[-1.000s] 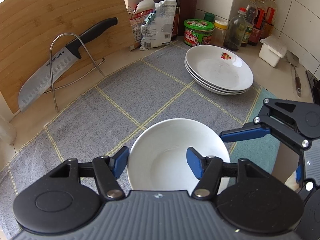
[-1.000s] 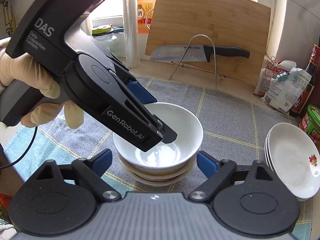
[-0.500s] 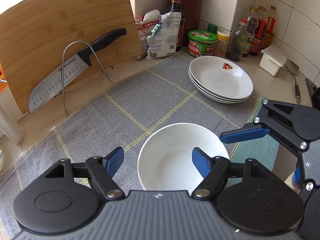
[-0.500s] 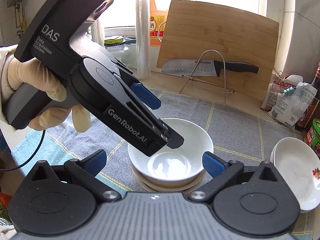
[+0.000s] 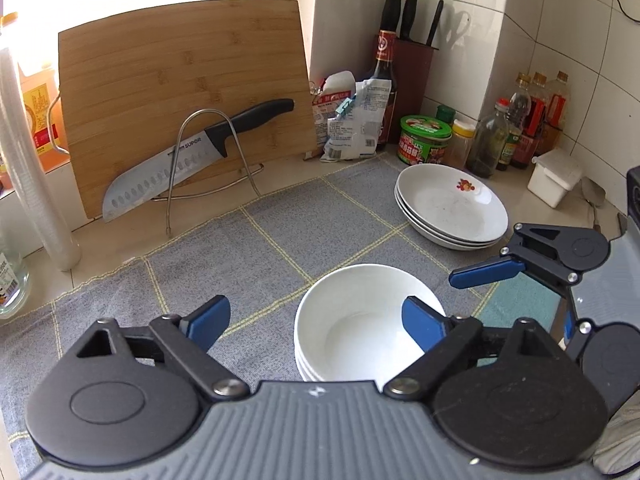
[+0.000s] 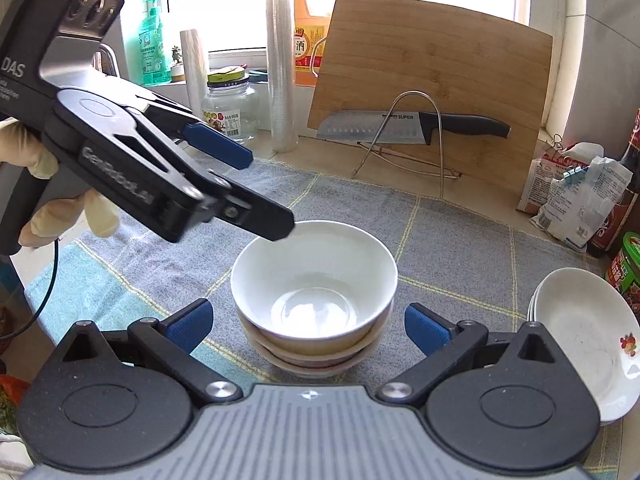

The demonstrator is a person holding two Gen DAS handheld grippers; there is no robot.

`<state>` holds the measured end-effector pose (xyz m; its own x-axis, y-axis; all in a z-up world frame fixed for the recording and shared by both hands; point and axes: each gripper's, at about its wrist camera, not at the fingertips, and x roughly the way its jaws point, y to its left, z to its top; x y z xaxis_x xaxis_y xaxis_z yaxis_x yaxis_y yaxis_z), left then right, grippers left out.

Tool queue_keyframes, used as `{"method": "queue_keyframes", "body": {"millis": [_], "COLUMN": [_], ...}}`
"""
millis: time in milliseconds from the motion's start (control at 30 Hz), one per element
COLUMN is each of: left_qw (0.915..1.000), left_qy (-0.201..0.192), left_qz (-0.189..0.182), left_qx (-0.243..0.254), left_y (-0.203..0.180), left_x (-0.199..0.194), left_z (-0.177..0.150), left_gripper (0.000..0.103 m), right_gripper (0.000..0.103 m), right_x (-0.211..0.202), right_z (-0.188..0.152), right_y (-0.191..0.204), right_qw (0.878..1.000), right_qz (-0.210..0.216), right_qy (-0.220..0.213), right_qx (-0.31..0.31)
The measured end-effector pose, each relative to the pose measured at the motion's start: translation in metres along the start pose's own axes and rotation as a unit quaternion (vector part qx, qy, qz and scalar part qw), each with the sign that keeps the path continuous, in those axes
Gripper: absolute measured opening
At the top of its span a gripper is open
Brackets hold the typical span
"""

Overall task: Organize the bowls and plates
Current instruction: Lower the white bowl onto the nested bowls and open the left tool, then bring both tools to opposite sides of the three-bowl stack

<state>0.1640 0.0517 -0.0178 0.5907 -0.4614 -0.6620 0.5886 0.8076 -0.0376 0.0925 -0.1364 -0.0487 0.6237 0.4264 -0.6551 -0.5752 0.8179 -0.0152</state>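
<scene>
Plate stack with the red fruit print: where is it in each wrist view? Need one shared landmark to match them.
Left wrist: the plate stack sits right of centre on the grey cloth, beyond the bowl stack.
Right wrist: the plate stack is at the far right edge, lower half, partly cut off by the frame.
Shared landmark: the knife on its wire stand, in front of the leaning cutting board.

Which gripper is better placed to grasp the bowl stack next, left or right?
Probably the right gripper: it is open, low and centred, with the bowl stack between its fingers. The left gripper, also open, sits above the stack's rim, with the bowls off to one side of it.
</scene>
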Motion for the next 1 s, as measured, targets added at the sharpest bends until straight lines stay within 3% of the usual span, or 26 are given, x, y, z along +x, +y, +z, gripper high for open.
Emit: {"method": "queue_keyframes", "body": {"millis": [300,533,700,1000], "left_qw": [0.9983,0.994,0.9913,0.9902], "left_qy": [0.004,0.054,0.088,0.135], "left_qz": [0.029,0.063,0.063,0.032], "left_qx": [-0.051,-0.071,-0.075,-0.015], "left_y": [-0.017,-0.038,-0.045,-0.037], "left_x": [-0.014,0.007,0.032,0.076], "left_z": [-0.028,-0.055,-0.071,-0.082], "left_gripper": [0.096,0.097,0.097,0.096], "right_gripper": [0.103,0.103,0.103,0.103], "right_x": [0.025,0.051,0.06,0.063], "right_z": [-0.028,-0.049,-0.055,-0.056], "right_y": [-0.025,-0.043,-0.047,-0.044], "right_qw": [0.998,0.994,0.991,0.991], "right_qz": [0.034,0.031,0.04,0.03], "right_qy": [0.055,0.096,0.113,0.114], "right_qx": [-0.014,-0.039,-0.054,-0.062]}}
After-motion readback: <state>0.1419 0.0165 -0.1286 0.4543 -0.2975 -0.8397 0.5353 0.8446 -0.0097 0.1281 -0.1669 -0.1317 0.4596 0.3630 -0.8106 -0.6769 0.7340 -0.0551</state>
